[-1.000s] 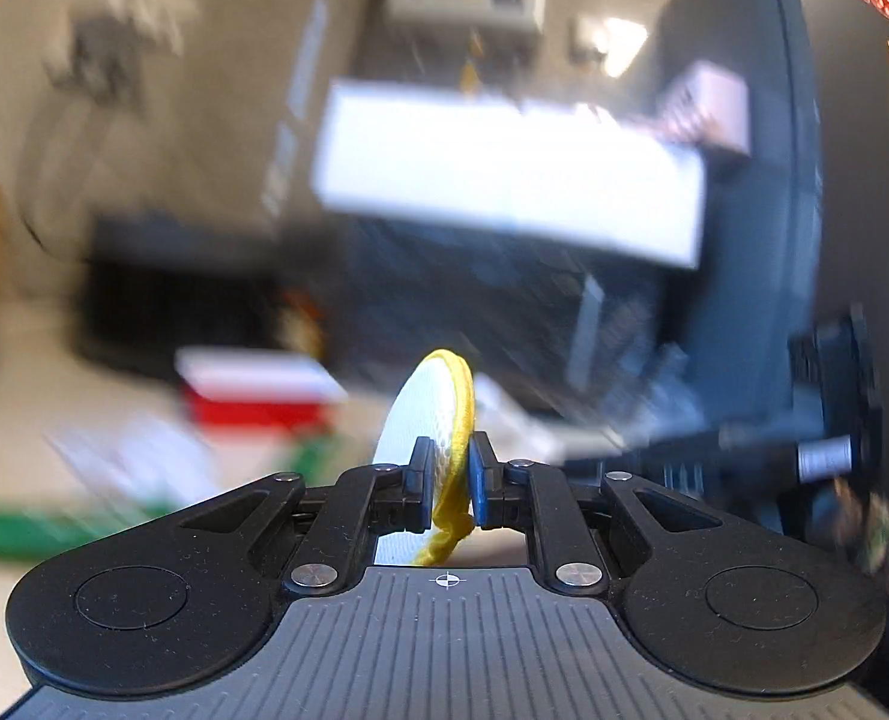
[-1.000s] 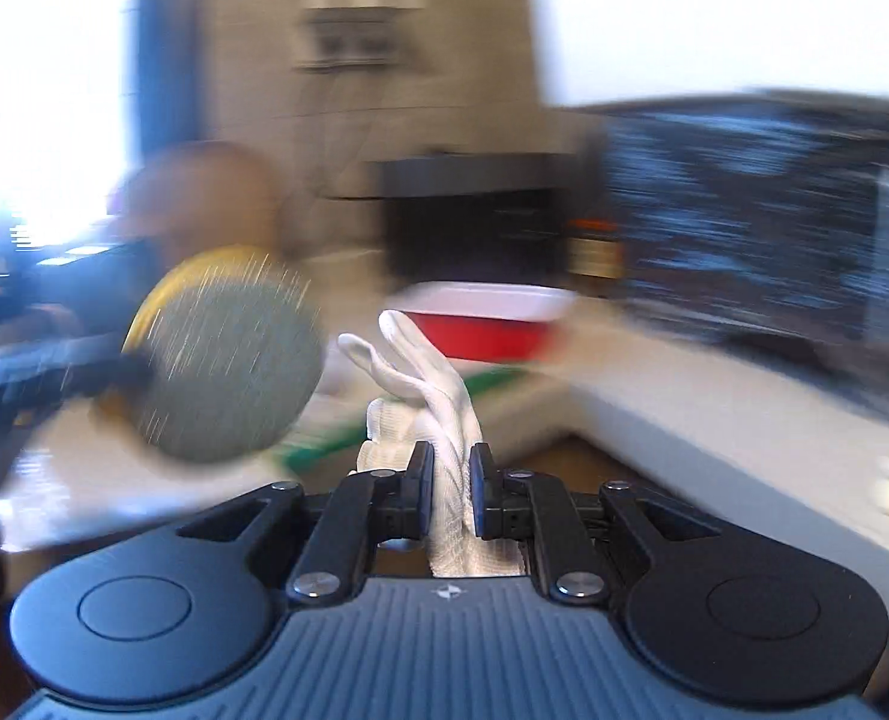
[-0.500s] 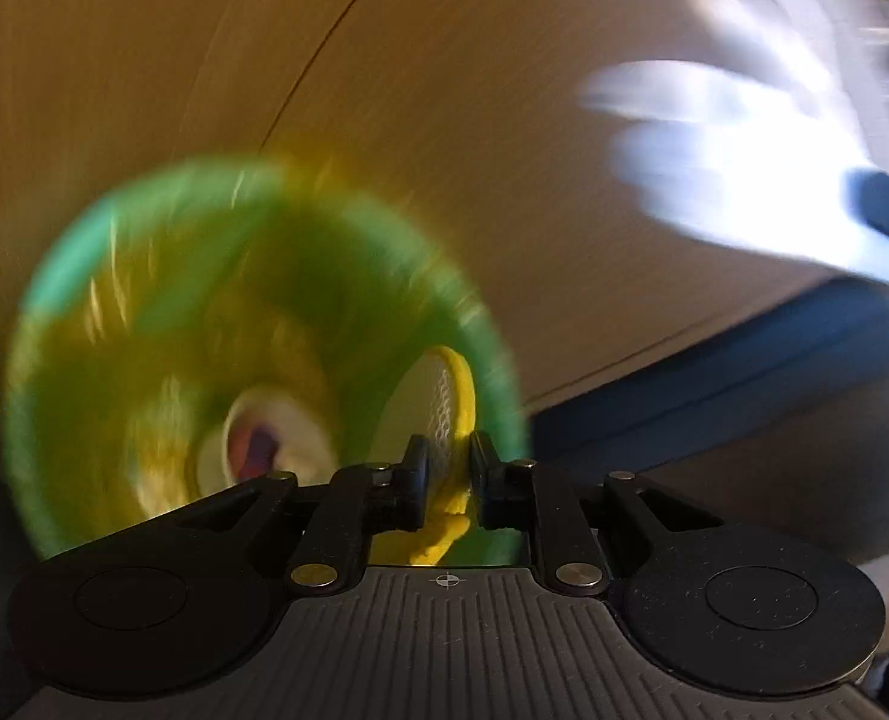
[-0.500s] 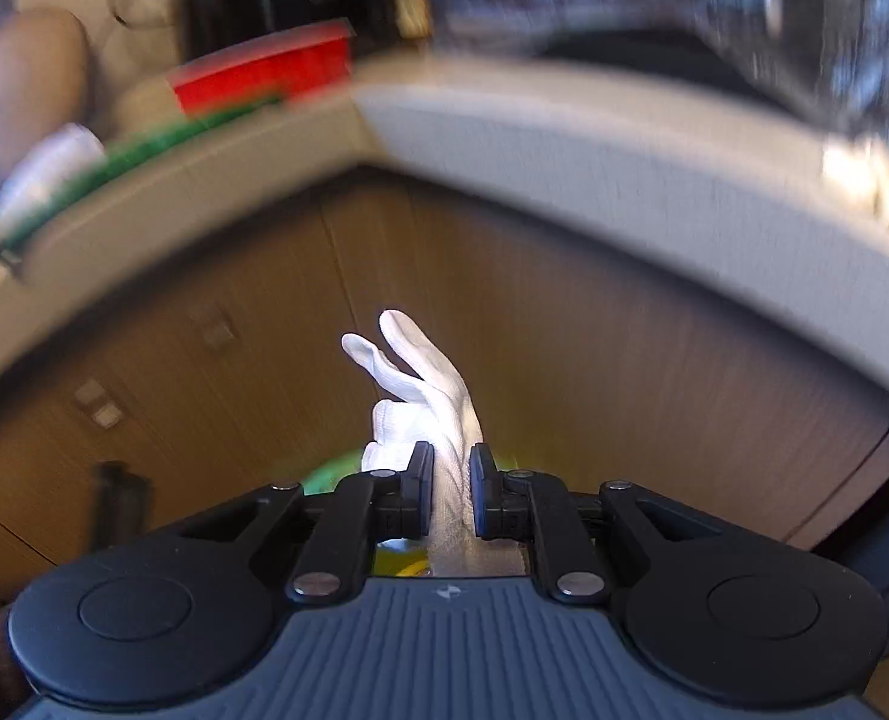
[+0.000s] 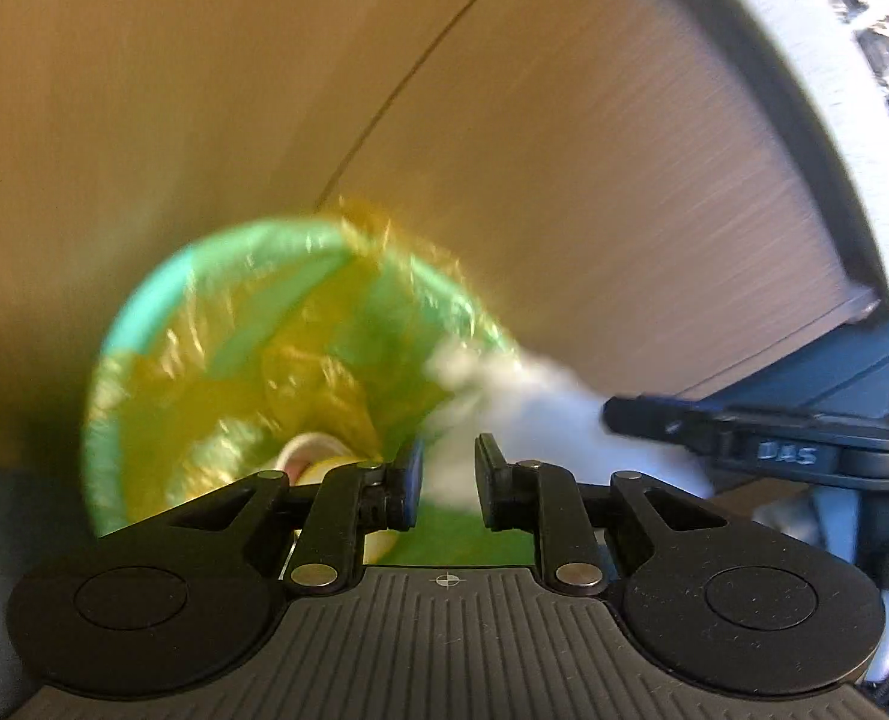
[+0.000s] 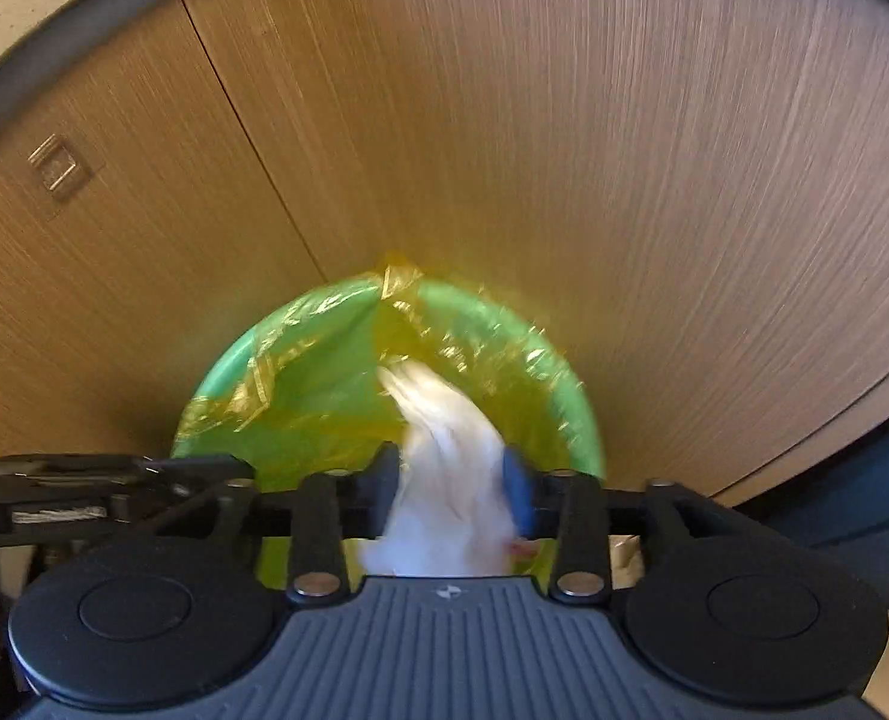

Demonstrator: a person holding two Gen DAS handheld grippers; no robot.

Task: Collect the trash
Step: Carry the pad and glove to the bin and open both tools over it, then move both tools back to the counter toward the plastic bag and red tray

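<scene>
The white glove [image 6: 444,480] sits, blurred, between the opening right gripper [image 6: 451,483], seemingly loose, above the green bin [image 6: 582,414].

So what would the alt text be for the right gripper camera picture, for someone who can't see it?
A white glove sits between the opening jaws of the right gripper, just above a green bin lined with a yellow plastic bag. Wooden cabinet doors fill the background, and the left gripper reaches in from the left edge.
</scene>
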